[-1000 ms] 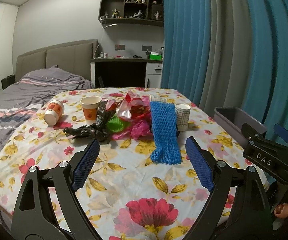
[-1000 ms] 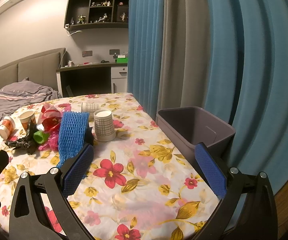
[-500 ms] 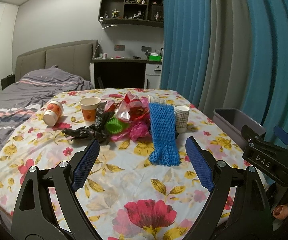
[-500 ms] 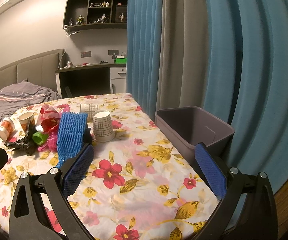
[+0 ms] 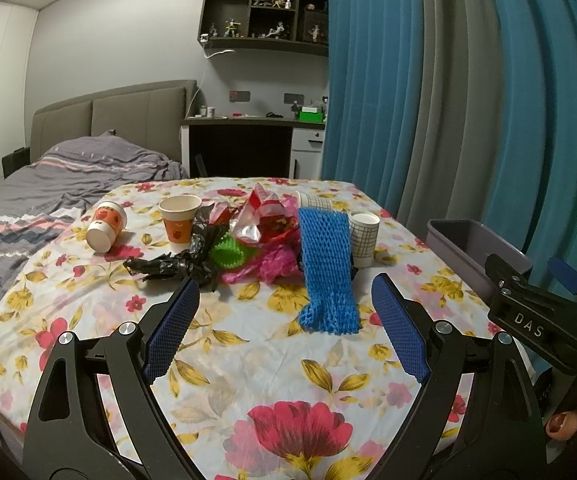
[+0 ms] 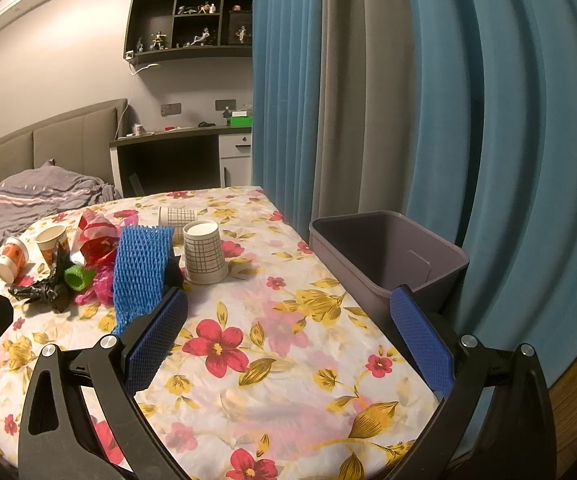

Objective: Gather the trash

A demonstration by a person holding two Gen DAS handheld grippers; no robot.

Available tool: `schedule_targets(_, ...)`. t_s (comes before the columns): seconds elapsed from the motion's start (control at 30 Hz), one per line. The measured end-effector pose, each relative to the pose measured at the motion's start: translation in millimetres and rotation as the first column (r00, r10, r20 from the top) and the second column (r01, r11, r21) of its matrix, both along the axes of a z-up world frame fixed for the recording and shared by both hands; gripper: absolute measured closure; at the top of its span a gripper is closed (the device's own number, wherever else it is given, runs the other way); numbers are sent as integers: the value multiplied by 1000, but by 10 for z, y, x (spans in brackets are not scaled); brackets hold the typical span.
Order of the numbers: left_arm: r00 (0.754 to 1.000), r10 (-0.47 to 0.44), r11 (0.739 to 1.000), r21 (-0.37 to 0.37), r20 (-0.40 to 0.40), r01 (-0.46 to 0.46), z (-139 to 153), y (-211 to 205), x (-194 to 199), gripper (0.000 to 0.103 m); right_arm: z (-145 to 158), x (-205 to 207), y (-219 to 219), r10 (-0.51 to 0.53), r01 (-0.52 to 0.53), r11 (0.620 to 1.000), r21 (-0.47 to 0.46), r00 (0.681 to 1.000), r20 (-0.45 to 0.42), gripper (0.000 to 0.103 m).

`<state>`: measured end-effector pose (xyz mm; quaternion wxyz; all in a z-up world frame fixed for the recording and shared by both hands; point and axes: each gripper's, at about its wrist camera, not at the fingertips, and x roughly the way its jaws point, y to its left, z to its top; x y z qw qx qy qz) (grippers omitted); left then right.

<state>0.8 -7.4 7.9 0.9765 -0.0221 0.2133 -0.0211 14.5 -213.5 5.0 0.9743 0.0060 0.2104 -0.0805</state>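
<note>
The left gripper (image 5: 284, 328) hangs over the near part of the table (image 5: 248, 364), jaws spread wide with nothing between them. The right gripper (image 6: 288, 344) is likewise spread and empty, near the table's right edge, just short of the grey bin (image 6: 388, 256) that sits at that edge by the curtain.

The trash lies heaped toward the far middle of the table. A blue foam net sleeve (image 5: 326, 276) drapes forward, its lower end nearest the left tongs. Left of it are crumpled pink plastic (image 5: 276, 264), a green ribbed cup (image 5: 228, 252), a black bag (image 5: 176, 264) and a red-and-silver wrapper (image 5: 260, 216). A checked paper cup (image 6: 204, 252) stands upside down beside the sleeve; an orange cup (image 5: 178, 218) stands upright and another (image 5: 106, 226) lies tipped nearer the left edge.

Risks, as I judge them: the sleeve is soft and may drag the tangled film along; a light cup could skid or roll off. What lies under the heap I cannot tell.
</note>
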Motion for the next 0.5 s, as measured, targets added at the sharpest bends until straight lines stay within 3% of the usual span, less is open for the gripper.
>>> schedule_targets(0.5,1000,-5,1000,-2,2,5,58,-109,54,16,19,-2,-26,-4,4,1000,4,1000,6,5)
